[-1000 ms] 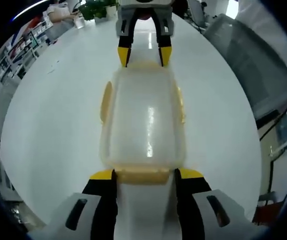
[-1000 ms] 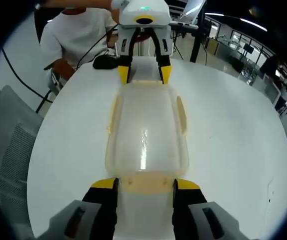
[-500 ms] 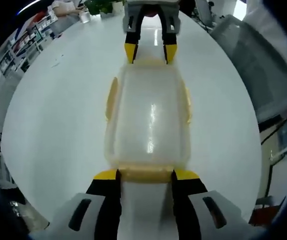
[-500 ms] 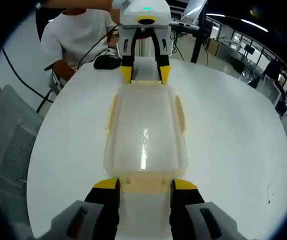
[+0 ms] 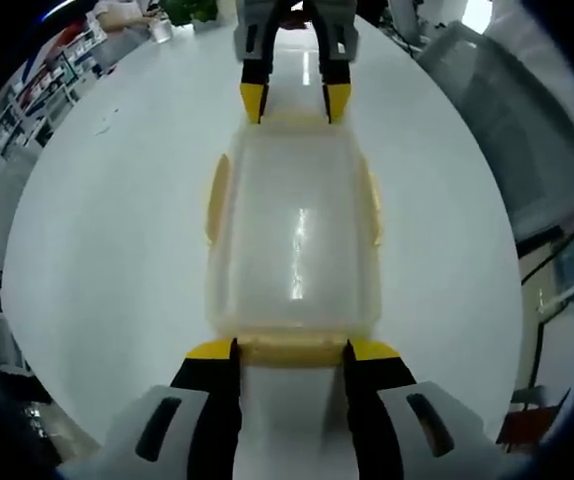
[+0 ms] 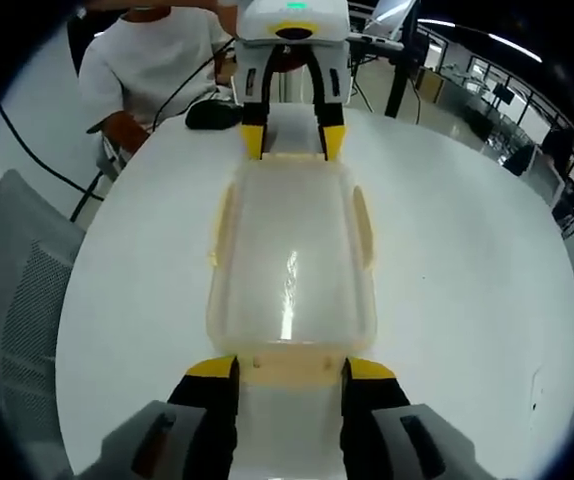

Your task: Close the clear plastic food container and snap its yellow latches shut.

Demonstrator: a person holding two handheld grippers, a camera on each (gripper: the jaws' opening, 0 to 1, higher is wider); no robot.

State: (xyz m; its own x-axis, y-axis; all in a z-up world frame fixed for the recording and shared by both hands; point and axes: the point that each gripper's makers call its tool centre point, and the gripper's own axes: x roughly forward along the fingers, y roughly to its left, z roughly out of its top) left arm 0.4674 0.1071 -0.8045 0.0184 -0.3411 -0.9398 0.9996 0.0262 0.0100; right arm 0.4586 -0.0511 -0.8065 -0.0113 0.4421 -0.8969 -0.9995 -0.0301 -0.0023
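A: Left gripper view first: what is nearest?

B: The left gripper (image 5: 289,349). Its two yellow-tipped jaws stand apart, one on each side of the yellow latch (image 5: 289,350) on the near short end of the clear plastic food container (image 5: 292,245). I cannot tell if the tips touch the latch.

A: And the container itself?

B: It rests on the round white table (image 5: 107,230) with the lid on. Yellow latches (image 5: 214,200) show on both long sides, lying along the walls.

A: Beyond it?

B: The right gripper (image 5: 295,98) meets the far short end, its jaws also spread, its tips at the lid corners.

A: In the right gripper view?

B: The same arrangement, mirrored. The right gripper (image 6: 283,367) is open at the near latch (image 6: 287,368), then comes the container (image 6: 289,255) on the table (image 6: 467,260), then the left gripper (image 6: 293,141) at the far end. Behind it a person in a white shirt (image 6: 142,70) sits at the table edge, near a dark computer mouse (image 6: 214,115). A grey mesh chair (image 6: 17,300) stands at the left.
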